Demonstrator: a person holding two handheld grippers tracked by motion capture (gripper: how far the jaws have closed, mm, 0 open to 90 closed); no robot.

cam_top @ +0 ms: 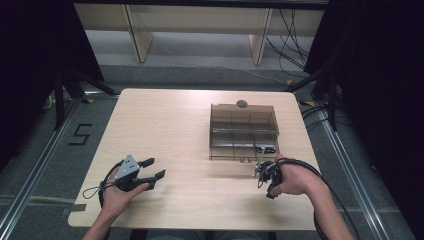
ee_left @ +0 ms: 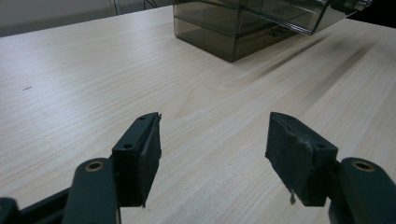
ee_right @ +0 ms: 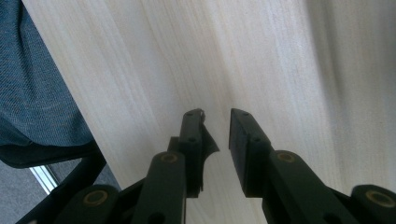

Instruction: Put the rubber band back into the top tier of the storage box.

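Near the table's [cam_top: 165,125] left edge, the left gripper [cam_top: 153,168] hovered over pale grained wood, its matte black jaws spread wide and empty. At the right, the right gripper [ee_right: 217,128] held nothing, jaws a narrow gap apart. Farther off sat a smoky translucent plastic drawer box [cam_top: 243,131], a small round grey object [cam_top: 241,103] on top.

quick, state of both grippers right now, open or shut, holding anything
Left gripper: open wide, holding nothing, over the table.
Right gripper: open, jaws narrowly apart, nothing between them.
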